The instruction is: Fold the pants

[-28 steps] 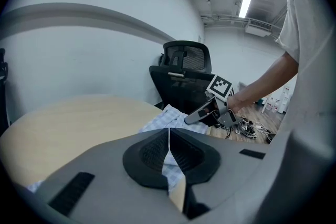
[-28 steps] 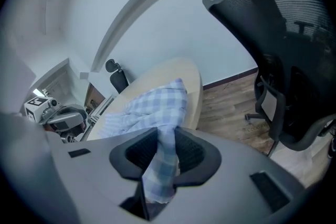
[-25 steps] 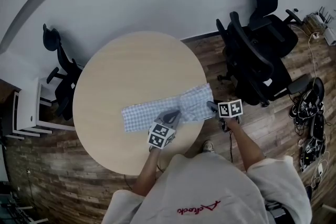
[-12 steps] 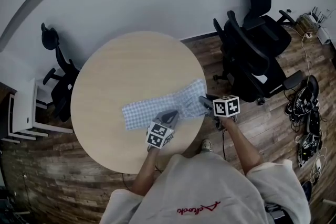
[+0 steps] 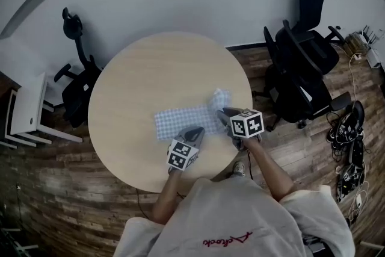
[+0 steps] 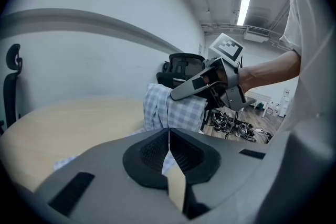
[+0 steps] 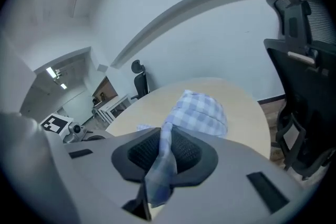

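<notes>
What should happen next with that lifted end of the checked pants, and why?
Probably carry the right gripper across toward the checked pants' other end and lower it. Its jaws, which have just been closing, pinch one bunched, lifted end, while the rest lies flat on the table, the left gripper shut on its near edge.

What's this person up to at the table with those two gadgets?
A person is folding checked pants on a round table, with a handheld gripper in each hand. The right gripper pinches one end of the pants and holds it lifted above the rest; its jaws have just been closing, with the cloth between them. The left gripper is shut at the near edge of the flat part. The fold is not yet laid down.
</notes>
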`<state>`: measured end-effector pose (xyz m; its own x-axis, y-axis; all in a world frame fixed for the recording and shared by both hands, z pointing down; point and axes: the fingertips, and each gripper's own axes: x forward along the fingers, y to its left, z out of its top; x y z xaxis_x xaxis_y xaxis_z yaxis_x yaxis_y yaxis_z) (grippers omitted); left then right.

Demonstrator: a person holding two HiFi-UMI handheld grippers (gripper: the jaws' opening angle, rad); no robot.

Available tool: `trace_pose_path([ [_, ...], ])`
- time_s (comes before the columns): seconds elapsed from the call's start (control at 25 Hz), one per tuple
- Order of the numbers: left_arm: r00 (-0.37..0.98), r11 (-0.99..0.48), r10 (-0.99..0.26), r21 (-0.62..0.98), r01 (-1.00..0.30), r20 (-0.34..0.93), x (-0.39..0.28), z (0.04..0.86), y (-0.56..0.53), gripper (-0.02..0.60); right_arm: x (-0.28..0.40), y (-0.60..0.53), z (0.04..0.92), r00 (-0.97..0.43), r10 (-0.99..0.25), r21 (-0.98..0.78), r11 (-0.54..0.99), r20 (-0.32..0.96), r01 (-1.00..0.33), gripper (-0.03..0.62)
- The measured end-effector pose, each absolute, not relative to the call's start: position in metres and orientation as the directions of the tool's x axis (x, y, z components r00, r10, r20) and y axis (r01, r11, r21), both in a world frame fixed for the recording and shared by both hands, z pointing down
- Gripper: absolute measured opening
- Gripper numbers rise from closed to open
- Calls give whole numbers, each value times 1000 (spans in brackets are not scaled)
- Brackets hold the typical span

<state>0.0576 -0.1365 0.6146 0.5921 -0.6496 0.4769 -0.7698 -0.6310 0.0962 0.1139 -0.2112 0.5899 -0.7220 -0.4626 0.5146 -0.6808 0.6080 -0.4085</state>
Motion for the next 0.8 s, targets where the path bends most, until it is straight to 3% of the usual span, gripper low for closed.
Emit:
trace_pose_path([
  [0.52,410,-430,-737,95,-898,537,-105,632,-77,35,-27,-179,714,-637,-326,-288,687,699,-668,83],
  [0.8,415,-443,-732,86,-892,541,-124,633,-71,35,-43,-176,721,-639,-312,-301,683,703,-665,83],
])
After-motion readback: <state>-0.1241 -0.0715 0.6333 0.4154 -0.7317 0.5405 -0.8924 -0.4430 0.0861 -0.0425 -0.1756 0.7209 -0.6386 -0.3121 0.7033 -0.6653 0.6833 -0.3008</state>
